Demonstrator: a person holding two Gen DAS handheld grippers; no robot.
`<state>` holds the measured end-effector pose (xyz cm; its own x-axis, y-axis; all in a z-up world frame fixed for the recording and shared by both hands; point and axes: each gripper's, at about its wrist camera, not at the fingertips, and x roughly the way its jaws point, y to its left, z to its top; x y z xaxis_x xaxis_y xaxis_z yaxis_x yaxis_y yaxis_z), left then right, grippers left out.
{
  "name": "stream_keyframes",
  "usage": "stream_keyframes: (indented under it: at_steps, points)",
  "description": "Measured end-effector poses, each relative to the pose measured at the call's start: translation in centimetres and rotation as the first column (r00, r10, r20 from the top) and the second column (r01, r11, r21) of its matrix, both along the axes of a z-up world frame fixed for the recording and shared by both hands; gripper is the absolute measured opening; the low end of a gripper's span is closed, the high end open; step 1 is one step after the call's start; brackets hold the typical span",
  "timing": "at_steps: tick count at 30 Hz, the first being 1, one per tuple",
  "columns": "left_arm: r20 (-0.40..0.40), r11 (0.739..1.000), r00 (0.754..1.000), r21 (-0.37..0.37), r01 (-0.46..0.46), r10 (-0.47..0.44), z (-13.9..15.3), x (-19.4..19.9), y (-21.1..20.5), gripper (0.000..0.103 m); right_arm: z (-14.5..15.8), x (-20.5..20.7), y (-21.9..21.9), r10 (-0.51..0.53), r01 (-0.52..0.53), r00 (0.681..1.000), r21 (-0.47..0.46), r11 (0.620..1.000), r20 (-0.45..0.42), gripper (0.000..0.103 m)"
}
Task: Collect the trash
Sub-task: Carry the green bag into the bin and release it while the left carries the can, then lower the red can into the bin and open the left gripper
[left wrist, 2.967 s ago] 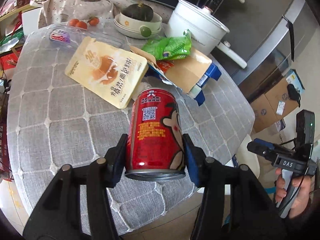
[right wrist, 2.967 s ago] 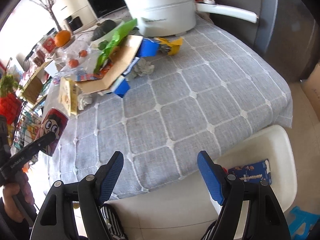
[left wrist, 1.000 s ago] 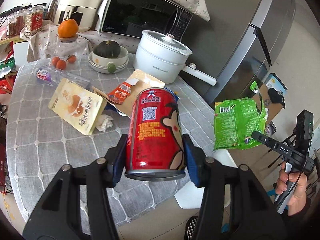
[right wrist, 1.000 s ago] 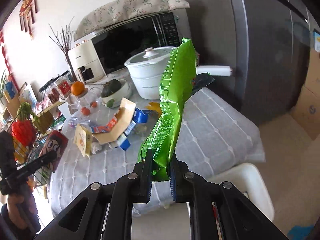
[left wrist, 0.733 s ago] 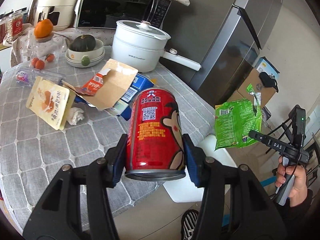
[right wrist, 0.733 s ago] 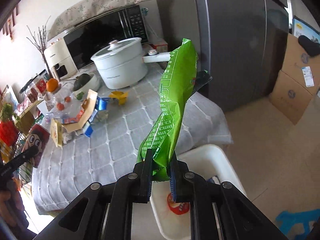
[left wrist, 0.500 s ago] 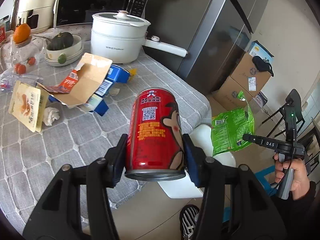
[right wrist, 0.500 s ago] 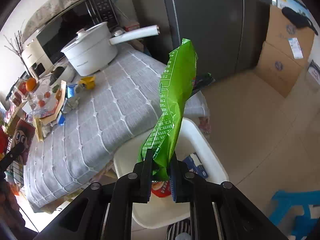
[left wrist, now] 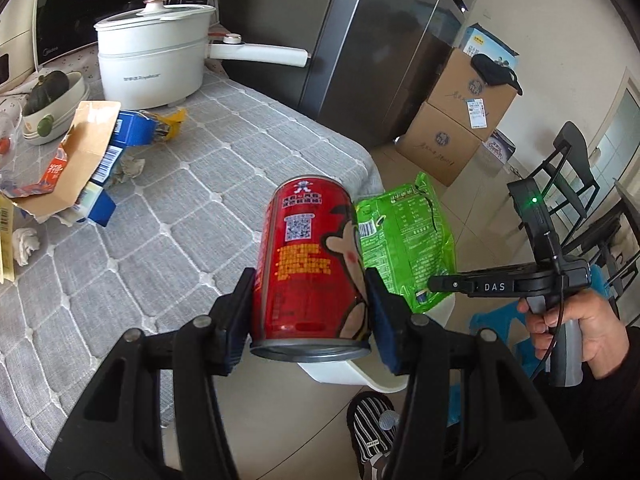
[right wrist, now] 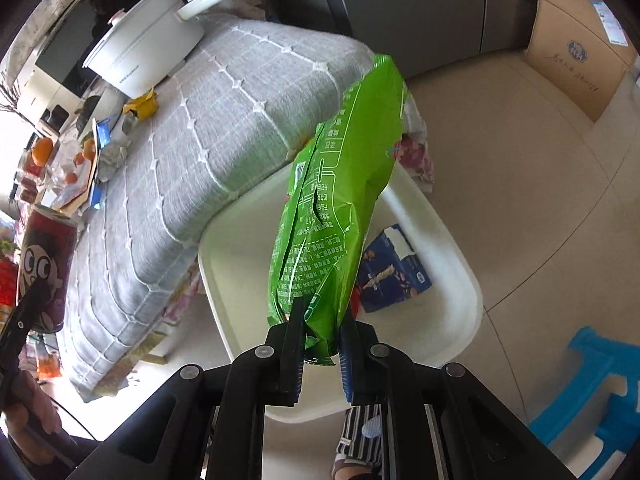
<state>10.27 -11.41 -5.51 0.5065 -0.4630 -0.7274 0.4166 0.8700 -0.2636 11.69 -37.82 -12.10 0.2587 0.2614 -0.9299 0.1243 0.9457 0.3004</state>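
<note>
My left gripper (left wrist: 310,312) is shut on a red drink can (left wrist: 310,256) and holds it above the table's near corner; the can also shows in the right wrist view (right wrist: 42,264). My right gripper (right wrist: 320,334) is shut on the bottom edge of a green snack bag (right wrist: 336,208) and holds it upright over a white bin (right wrist: 240,272) on the floor beside the table. The bag also shows in the left wrist view (left wrist: 404,240), with the right gripper (left wrist: 432,282) below it. A blue carton (right wrist: 390,270) lies in the bin.
The grey-clothed table (left wrist: 200,184) carries torn cardboard and blue packaging (left wrist: 92,148), crumpled paper (left wrist: 24,242), a white pot (left wrist: 154,56) and a bowl (left wrist: 52,100). A fridge (left wrist: 376,40), cardboard boxes (left wrist: 460,120), a blue stool (right wrist: 592,396) and a foot (left wrist: 372,420) are nearby.
Both grippers have swung right, away from the table's middle. The green bag has come down over the white bin. The can has stayed gripped.
</note>
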Motion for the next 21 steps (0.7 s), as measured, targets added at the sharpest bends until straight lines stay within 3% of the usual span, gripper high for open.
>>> stream_keyframes:
  at_steps: [3,6,7,9,11,21]
  points:
    - [-0.006,1.000,1.000,0.015,0.024,-0.024,-0.4,0.1,-1.2,0.054,-0.9,0.1,0.7,0.026,-0.026,0.999,-0.009,1.000,-0.034,0.016]
    - [-0.019,0.999,0.999,0.027,0.044,-0.043,-1.0,0.2,-2.2,0.054,-1.2,0.2,0.4,0.025,-0.025,0.998,0.002,1.000,-0.055,0.023]
    - [-0.024,0.998,0.998,0.030,0.050,-0.049,-1.2,0.3,-2.6,0.054,-1.3,0.3,0.3,0.016,-0.015,0.998,0.008,1.000,-0.062,0.027]
    - [-0.034,0.997,0.998,0.036,0.062,-0.061,-1.4,0.3,-3.3,0.054,-0.9,0.1,-0.4,-0.013,0.013,0.998,0.004,1.000,-0.055,0.052]
    - [-0.044,0.996,0.996,0.040,0.076,-0.074,-1.8,0.5,-4.0,0.054,-0.1,-0.2,-1.1,-0.034,0.033,0.999,-0.018,0.999,-0.031,0.059]
    - [-0.119,0.988,0.984,0.065,0.141,-0.133,-4.9,1.1,-7.9,0.054,1.1,-2.0,-3.8,-0.116,0.115,0.993,-0.053,0.992,-0.013,0.064]
